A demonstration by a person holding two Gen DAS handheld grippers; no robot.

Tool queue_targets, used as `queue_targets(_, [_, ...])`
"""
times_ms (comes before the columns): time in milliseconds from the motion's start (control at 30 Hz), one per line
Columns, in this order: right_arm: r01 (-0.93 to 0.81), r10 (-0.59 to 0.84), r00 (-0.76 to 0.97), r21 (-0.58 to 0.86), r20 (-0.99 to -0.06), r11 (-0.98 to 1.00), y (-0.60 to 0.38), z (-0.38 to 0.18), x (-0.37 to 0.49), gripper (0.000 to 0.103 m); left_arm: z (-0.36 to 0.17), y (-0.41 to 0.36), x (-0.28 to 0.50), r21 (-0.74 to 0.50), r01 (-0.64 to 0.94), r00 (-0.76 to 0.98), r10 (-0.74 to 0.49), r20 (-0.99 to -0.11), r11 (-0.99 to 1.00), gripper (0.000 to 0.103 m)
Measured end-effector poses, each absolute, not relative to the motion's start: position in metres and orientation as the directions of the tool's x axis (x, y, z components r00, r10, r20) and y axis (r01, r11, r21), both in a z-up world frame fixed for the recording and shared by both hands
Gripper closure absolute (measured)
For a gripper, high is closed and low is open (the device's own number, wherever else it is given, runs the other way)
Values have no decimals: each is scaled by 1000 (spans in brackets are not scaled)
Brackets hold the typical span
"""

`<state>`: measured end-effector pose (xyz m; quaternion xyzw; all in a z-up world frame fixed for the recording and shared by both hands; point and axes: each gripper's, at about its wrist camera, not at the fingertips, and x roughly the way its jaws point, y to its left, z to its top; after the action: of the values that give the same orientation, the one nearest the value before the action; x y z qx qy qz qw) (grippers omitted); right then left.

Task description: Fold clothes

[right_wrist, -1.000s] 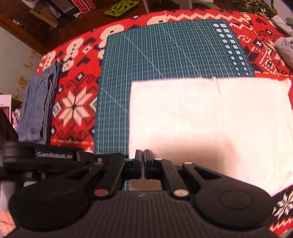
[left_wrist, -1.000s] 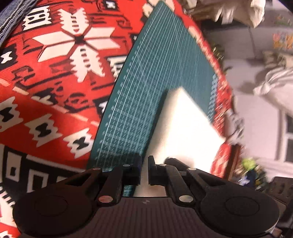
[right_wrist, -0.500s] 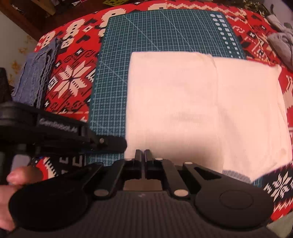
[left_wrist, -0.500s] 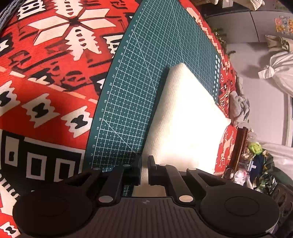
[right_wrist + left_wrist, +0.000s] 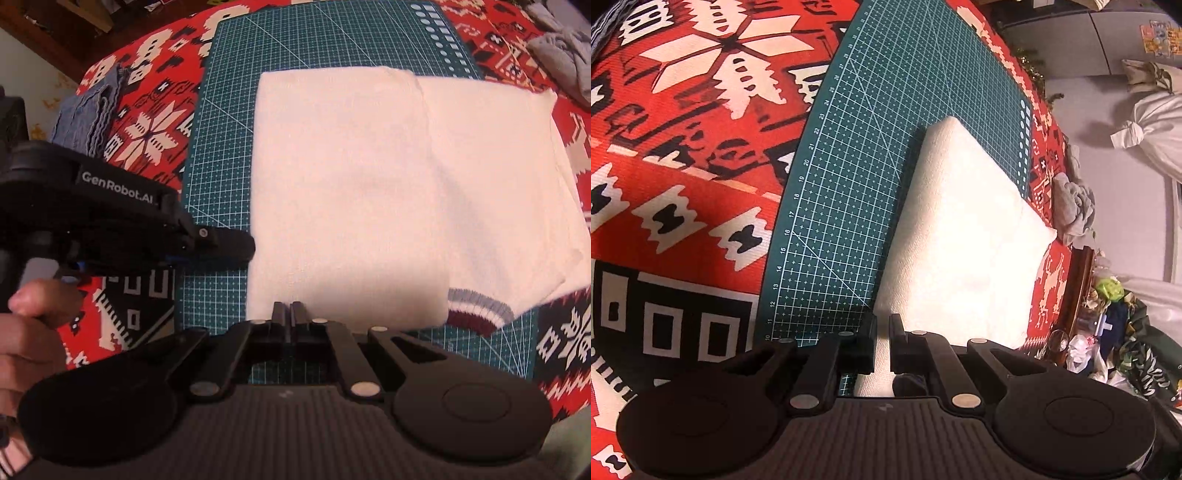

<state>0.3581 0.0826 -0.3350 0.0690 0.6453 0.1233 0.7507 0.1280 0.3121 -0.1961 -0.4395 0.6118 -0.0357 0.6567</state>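
A folded white garment [image 5: 351, 192] lies flat on the green cutting mat [image 5: 221, 147], with a striped grey and maroon cuff [image 5: 476, 306] poking out at its near right corner. My right gripper [image 5: 286, 310] is shut, its tips at the garment's near edge; whether they pinch cloth is hidden. In the right wrist view my left gripper [image 5: 236, 247] points at the garment's left edge. The left wrist view has the left gripper [image 5: 882, 325] shut to a narrow slit low over the garment [image 5: 960, 240], near its left edge on the mat [image 5: 849, 184].
A red patterned tablecloth [image 5: 147, 129] covers the table. Folded denim [image 5: 88, 110] lies at the far left, and a crumpled grey cloth [image 5: 561, 51] at the far right. A person's hand [image 5: 33, 332] holds the left gripper. Room clutter [image 5: 1108, 332] lies beyond the table's right edge.
Both grippers have drawn back toward the near edge, so more of the garment shows. The striped cuff has come into the right wrist view. The left gripper now reaches the garment's left edge.
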Motion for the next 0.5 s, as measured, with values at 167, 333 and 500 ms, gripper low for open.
queue_targets(167, [-48, 269, 190, 265, -944, 963, 65, -336, 367, 99, -195, 312, 128, -630, -481, 254, -590, -766, 610, 98])
queue_targets(333, [-21, 281, 172, 282, -944, 959, 54, -348, 366, 101, -195, 311, 128, -628, -481, 257, -587, -768, 612, 98])
queue_targets(500, [-19, 287, 174, 288, -942, 957, 46, -344, 358, 100, -194, 311, 129, -632, -477, 263, -587, -766, 611, 98])
